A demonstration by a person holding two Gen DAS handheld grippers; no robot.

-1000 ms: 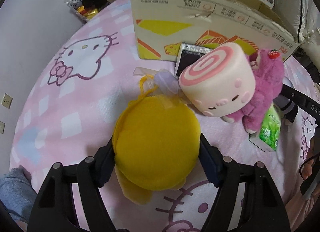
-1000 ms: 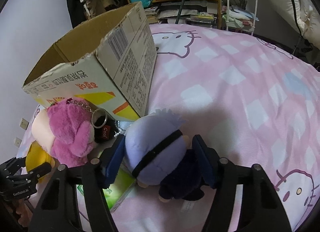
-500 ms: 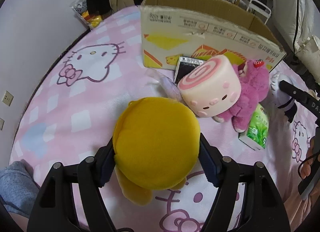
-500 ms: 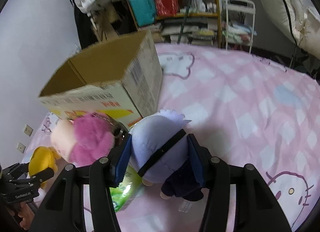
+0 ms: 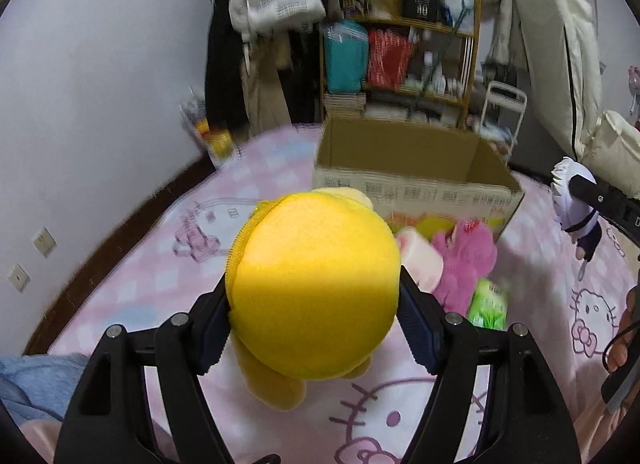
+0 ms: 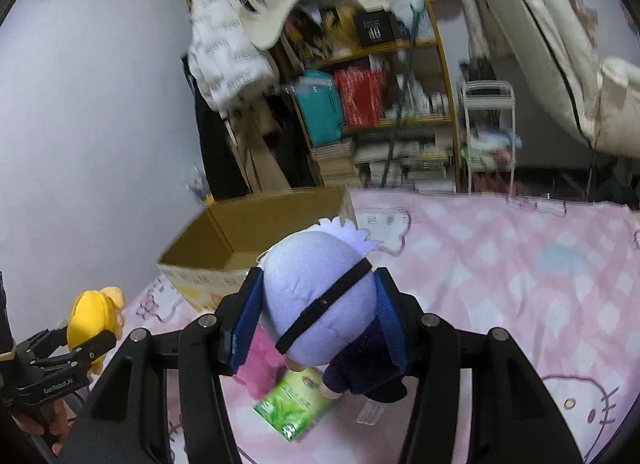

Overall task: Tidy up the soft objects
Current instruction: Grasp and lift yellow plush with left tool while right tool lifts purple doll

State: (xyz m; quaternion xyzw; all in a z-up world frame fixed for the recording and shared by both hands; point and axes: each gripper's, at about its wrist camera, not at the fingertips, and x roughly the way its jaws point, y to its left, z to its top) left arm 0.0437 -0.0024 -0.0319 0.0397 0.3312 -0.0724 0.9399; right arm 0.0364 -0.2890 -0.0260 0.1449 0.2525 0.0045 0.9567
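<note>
My left gripper [image 5: 314, 324] is shut on a round yellow plush [image 5: 312, 288] and holds it in the air above the pink bed, short of the open cardboard box [image 5: 416, 168]. My right gripper [image 6: 316, 328] is shut on a lavender-headed doll [image 6: 320, 296] with a black blindfold and dark body, also lifted, right of the box [image 6: 248, 240]. The yellow plush also shows in the right wrist view [image 6: 94, 316], and the doll in the left wrist view [image 5: 572, 200]. A pink plush [image 5: 464, 256] and a roll-cake plush [image 5: 420, 264] lie in front of the box.
A green tissue pack [image 6: 296, 404] lies on the pink Hello Kitty bedspread [image 6: 520, 264] under the doll. A cluttered shelf [image 5: 400, 64] and hanging clothes stand behind the box. The wall [image 5: 100, 104] runs along the left of the bed.
Both grippers have risen well above the bed with their plushes still held. The views have tilted up, so the box's open top and the shelf behind now show.
</note>
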